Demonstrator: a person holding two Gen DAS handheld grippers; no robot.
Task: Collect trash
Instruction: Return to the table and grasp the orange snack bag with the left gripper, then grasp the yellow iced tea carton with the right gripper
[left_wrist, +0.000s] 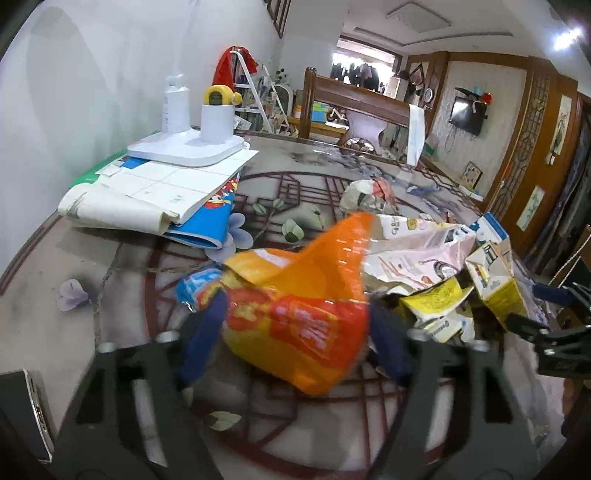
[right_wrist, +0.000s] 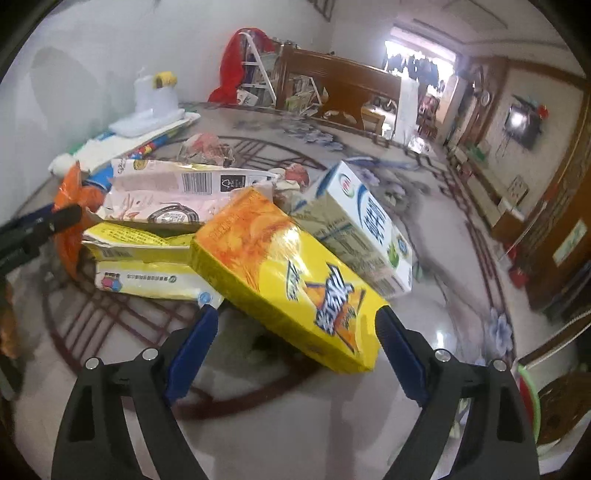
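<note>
Orange snack bag (left_wrist: 295, 314) between left fingers (left_wrist: 205, 332); cartons (left_wrist: 491, 280) crowd right.

left gripper (left_wrist: 295, 317): black frame arms, dark blue finger pads, silver round screws
right gripper (right_wrist: 297, 323): black frame arms, bright blue finger pads, silver round screws

Orange snack bag: your crinkled orange-and-yellow foil bag (left_wrist: 295, 310) lies mid-table, one corner peaked upward.
Yellow carton: your glossy yellow drink box (right_wrist: 288, 280) leans tilted on the pile.
White carton: white-and-blue milk box (right_wrist: 365, 229), just behind it.
</note>
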